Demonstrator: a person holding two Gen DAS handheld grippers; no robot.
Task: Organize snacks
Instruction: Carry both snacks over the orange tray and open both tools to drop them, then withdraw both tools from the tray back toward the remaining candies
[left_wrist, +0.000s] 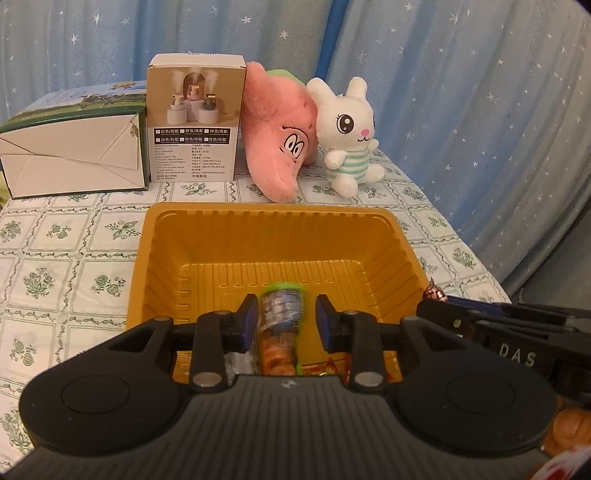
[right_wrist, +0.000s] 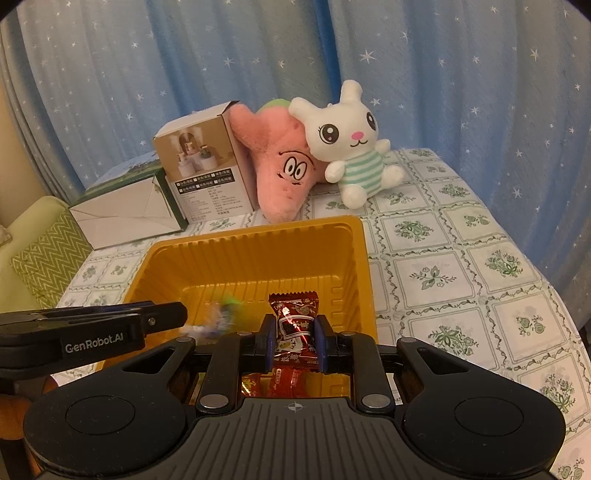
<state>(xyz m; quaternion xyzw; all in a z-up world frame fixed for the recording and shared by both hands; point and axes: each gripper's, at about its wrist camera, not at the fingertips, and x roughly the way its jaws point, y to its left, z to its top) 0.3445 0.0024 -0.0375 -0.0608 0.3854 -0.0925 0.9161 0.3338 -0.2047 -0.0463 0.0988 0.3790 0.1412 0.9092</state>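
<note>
Left wrist view: the left gripper (left_wrist: 284, 319) stands spread over the near wall of the yellow tray (left_wrist: 207, 243). The green-edged snack packet (left_wrist: 280, 328) lies blurred between the pads, touching neither clearly, long axis along the fingers; it appears to be dropping into the tray.

Right wrist view: the right gripper (right_wrist: 294, 341) pinches the red foil snack (right_wrist: 295, 317), crinkled and glossy, upright above the tray's near right corner. The ribbed plastic tray sits mid-table (right_wrist: 461, 273); release straight down.
</note>
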